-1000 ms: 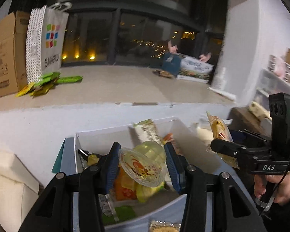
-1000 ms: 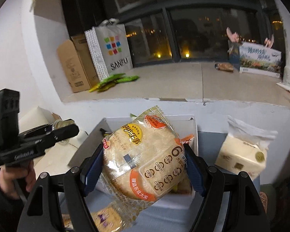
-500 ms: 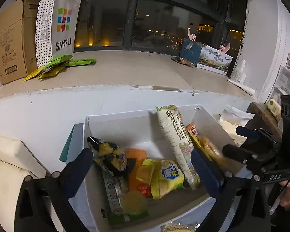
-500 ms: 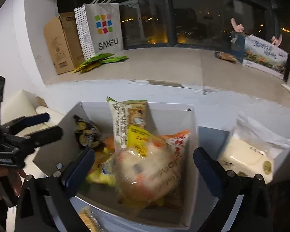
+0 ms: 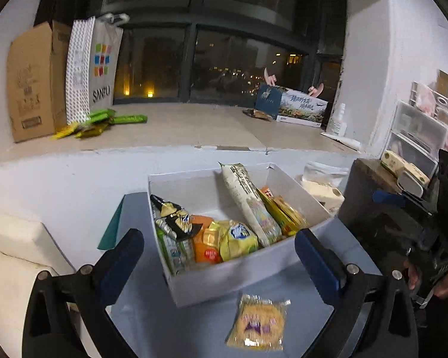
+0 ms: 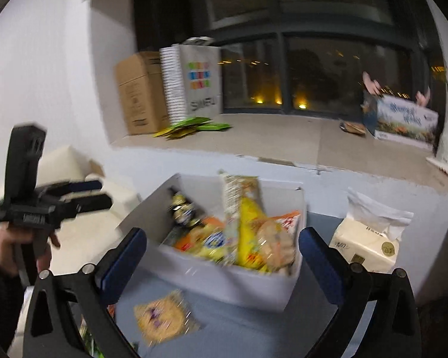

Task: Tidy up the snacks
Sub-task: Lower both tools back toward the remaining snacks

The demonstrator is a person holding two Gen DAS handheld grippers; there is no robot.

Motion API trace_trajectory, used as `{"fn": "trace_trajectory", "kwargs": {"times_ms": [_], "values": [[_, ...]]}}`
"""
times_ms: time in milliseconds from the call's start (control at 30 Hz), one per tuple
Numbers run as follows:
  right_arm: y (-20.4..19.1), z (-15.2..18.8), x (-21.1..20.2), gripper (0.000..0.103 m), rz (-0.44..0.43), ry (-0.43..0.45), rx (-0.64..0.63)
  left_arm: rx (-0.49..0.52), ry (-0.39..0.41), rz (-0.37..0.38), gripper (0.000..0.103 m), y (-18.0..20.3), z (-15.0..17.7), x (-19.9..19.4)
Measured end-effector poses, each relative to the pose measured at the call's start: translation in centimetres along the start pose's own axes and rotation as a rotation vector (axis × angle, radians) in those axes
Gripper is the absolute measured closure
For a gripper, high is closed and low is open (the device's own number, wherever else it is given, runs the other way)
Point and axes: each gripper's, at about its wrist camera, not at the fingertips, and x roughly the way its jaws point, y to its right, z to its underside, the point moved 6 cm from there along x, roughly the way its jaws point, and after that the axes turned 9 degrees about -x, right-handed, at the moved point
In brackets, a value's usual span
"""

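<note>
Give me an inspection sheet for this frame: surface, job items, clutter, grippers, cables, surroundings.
Surface: blue-grey tabletop, mostly bare in front.
Job's things: white box holding many snack packs; one yellow snack packet lies outside, in front of it.
Clutter: tissue pack to the right of the box.
Grippers: left gripper open, empty; right gripper open, empty.
Cables: nothing seen.
Surroundings: window ledge with cardboard box, shopping bag, green packets; dark outside.
</note>
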Motion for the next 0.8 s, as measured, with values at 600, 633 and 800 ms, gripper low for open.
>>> {"fn": "trace_trajectory", "kwargs": {"times_ms": [600,633,800], "values": [[-9.7,9.9,-6.7,0.0,-0.109,-0.019,0.025,-0.056,-0.043,0.035,0.0,2.0,11.5,-7.4],[-9.9,10.4,-7.0,0.0,-0.101,-0.021,0.029,-0.062,-0.045,0.04,0.0,2.0,11.6,-7.4],[-9.9,10.8,-7.7,0.0,-0.084,-0.03,0.029,-0.058,-0.035,0.046,0.0,2.4,11.2,-7.9]]}}
